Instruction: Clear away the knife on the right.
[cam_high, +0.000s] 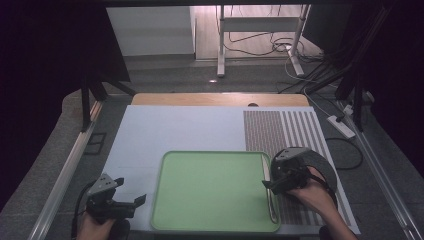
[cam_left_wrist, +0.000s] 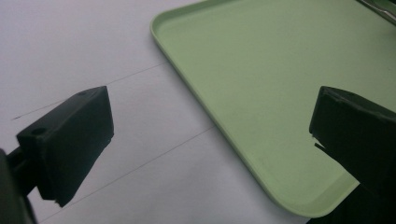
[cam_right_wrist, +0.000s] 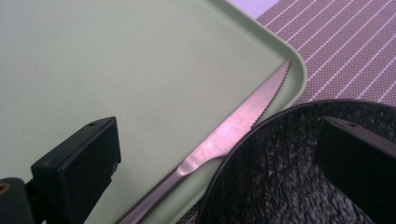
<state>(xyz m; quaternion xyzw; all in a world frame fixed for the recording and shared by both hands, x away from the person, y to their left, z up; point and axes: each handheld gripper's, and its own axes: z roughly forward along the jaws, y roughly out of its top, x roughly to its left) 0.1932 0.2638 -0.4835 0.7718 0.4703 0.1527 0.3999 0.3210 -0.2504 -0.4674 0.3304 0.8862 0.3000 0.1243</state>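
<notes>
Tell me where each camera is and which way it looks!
High view: above the person's side, looking forward and down at the green tray, both hands and the left claw and right claw.
Left gripper view: rides the left claw, facing the tray's corner; its two black jaws show.
Right gripper view: rides the right claw, facing the knife; its jaws show.
All views share the tray.

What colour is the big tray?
Light green tray, clearest in the high view.
</notes>
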